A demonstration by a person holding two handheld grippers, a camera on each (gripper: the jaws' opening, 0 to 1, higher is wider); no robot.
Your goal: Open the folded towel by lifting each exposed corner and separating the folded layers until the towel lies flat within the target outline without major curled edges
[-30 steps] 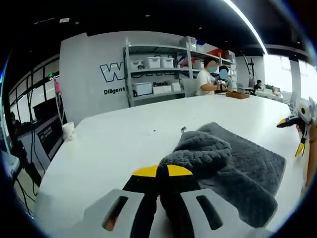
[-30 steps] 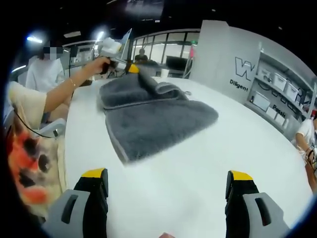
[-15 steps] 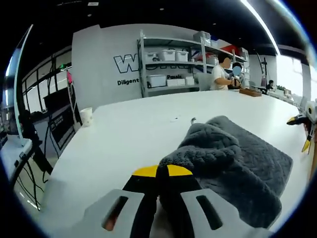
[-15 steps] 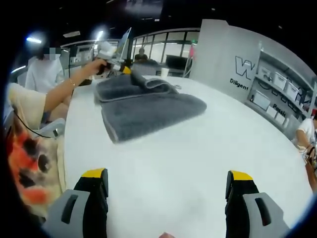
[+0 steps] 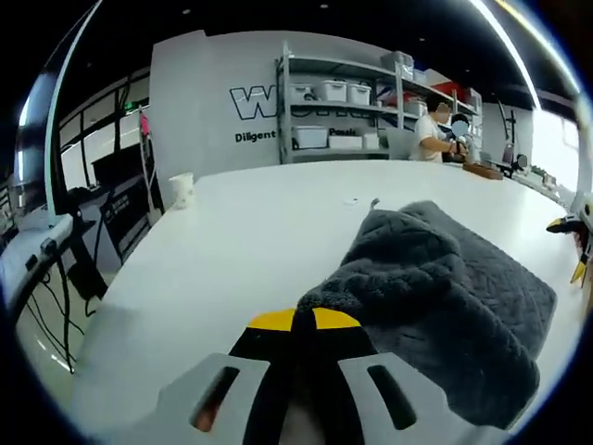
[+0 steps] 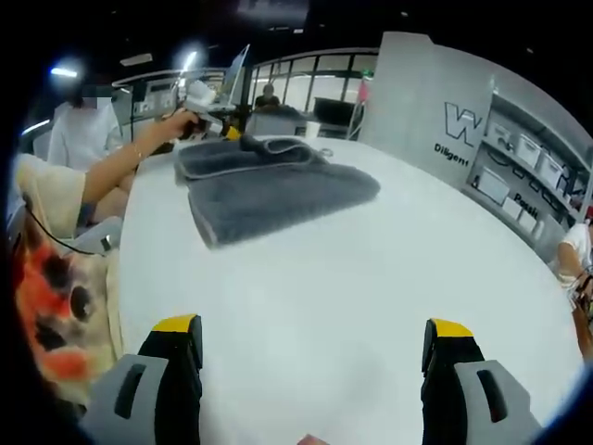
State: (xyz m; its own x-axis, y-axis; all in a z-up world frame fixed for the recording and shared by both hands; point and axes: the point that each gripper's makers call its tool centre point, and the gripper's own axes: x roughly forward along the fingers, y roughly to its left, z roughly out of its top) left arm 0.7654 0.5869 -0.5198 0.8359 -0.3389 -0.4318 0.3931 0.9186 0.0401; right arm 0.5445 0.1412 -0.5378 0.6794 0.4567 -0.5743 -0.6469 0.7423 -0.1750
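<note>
Left tongs [image 5: 304, 320] clenched on a towel [image 5: 445, 287] corner, now dragged lower and flatter than a second ago; fold mostly laid over. Right tongs [image 6: 313, 345] released, apart, pulled farther back. Towel lies on counter [image 6: 352, 278], still bunched.

Bright, even light falls from ceiling strips [image 5: 505, 37]. The white table [image 6: 352, 278] glares softly. Edges bow with fisheye distortion; the right gripper view is slightly blurred.

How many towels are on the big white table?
1. The gray towel lies partly folded on the white table. The left claw is shut on one corner of it, and the right claw is open, away from it. Folds could hide more.
</note>
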